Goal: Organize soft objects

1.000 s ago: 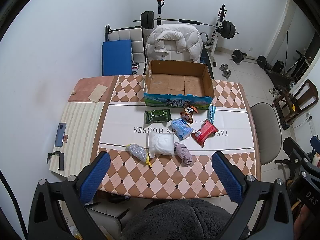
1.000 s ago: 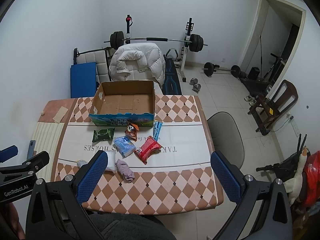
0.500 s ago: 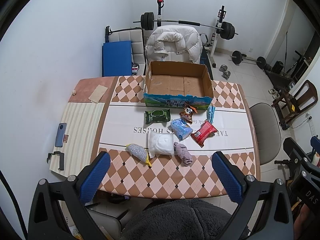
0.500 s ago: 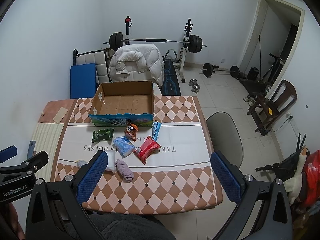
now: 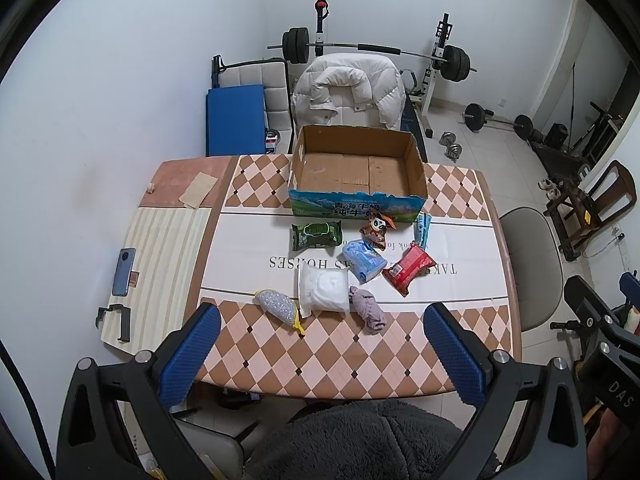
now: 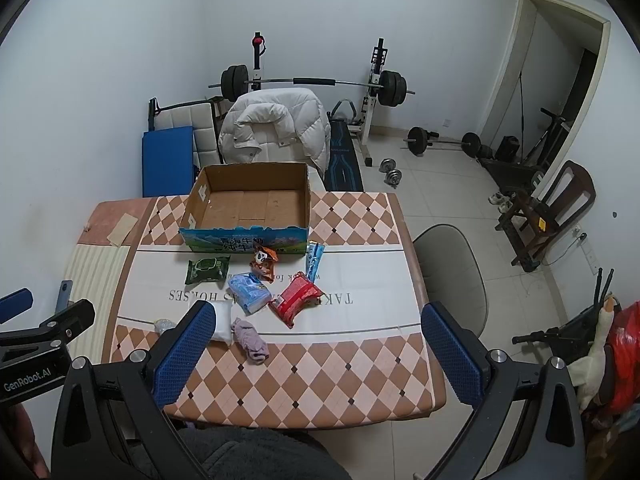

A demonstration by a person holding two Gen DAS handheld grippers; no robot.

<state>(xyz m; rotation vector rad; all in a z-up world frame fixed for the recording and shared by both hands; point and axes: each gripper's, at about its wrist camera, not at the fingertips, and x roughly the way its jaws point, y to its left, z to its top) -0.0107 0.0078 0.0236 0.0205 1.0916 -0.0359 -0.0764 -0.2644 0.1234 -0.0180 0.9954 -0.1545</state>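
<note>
A group of soft packets is laid out on the worktop (image 5: 460, 208) in front of an open brown cardboard box with a blue printed front (image 5: 356, 178), which is seen to be empty. Nearest the box are listed a dark green wipes pack (image 5: 317, 235), a small orange-brown snack bag with a panda face (image 5: 377, 227) and a narrow light-blue sachet (image 5: 422, 229), the last just beside the box's right front corner. Below these a pale blue plastic pack (image 5: 365, 260) and a red foil packet (image 5: 409, 268) are placed side by side, close together. Nearest the worktop's front edge a white padded pack (image 5: 323, 290) is flanked by a silver-grey mesh pouch with a yellow end (image 5: 278, 307) on its left and a crumpled mauve cloth (image 5: 369, 310) on its right, the cloth touching the pack's edge.

The worktop is covered with a checked brown-and-pink cloth crossed by a white printed band. A dark blue phone (image 5: 124, 266) and a black clip (image 5: 114, 320) are found on the striped strip at the far left.

The left claw (image 5: 320, 354) is held above the near edge, its blue-padded fingers spread wide apart and nothing between them. The right claw (image 6: 316, 354) is likewise held wide apart and empty, well short of the packets.

Behind the worktop a white puffer jacket (image 5: 348, 90) is draped over a chair, with a barbell rack (image 5: 372, 46) against the wall.
</note>
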